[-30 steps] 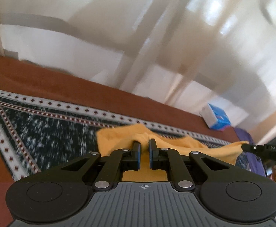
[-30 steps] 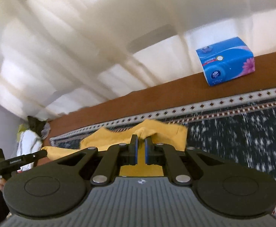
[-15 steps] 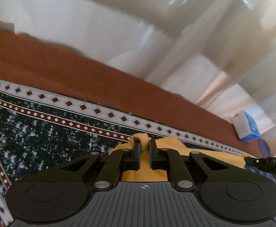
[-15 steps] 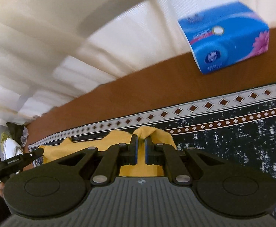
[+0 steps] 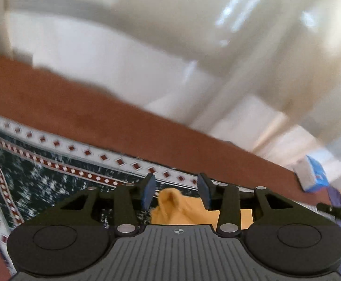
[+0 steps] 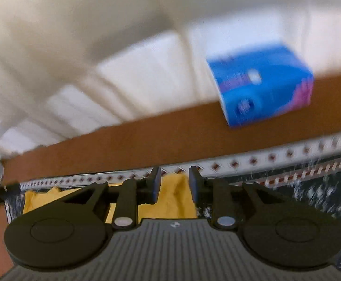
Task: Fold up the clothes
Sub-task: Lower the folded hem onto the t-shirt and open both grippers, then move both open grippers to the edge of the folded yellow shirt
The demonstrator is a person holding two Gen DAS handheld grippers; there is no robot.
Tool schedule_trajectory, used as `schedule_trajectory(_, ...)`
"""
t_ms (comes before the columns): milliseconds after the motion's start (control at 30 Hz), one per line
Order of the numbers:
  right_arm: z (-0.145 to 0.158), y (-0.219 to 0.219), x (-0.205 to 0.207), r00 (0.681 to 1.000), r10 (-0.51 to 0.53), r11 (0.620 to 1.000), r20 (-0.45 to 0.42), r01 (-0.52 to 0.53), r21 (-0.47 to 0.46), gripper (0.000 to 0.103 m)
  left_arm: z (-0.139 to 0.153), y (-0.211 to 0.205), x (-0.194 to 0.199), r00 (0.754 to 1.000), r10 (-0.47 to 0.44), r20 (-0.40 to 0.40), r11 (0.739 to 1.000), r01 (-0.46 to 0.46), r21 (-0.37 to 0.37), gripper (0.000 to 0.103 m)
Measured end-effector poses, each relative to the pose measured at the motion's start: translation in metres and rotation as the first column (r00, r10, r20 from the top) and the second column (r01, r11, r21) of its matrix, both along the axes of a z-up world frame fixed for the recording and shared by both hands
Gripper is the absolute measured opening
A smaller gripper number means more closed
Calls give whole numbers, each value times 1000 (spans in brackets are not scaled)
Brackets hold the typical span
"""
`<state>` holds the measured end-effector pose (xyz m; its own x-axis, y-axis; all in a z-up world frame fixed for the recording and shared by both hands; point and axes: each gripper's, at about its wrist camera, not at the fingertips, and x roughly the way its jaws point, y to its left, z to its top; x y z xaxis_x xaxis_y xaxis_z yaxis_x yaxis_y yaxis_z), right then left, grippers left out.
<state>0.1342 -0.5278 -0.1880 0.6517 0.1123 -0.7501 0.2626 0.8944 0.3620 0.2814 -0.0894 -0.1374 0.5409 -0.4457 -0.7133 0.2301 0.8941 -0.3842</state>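
1. Your left gripper [image 5: 176, 190] was clamped on the yellow garment [image 5: 182, 208] a second ago; now its jaws are opening, cloth loose between them, nothing held.
2. Right gripper [image 6: 173, 182], same story (narrower gap).
3. So that fold's laid down: garment sits near the far patterned edge of the rug [image 6: 252, 161].

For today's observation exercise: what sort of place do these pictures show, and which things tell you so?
Probably a room in a home: a patterned rug on a brown floor, pale curtains behind, a blue tissue box, and a yellow garment laid out for folding.
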Motion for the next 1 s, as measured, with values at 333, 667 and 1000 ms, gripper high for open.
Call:
schedule_trajectory(333,6,42,-25,989,146,970,7,-142,-198,46,-8,-44,-45,972,-233,15,963,228,147,58)
schedule_trajectory(667,-22,45,10,979,203,964,-17,-203,-172,17,-46,-67,-1,985,-170,-32,971,173,163,58)
schedule_trajectory(1000,-20,25,11,1000,4,985,29,1,-174,18,-36,-45,11,1000,20,-5,996,-20,87,58)
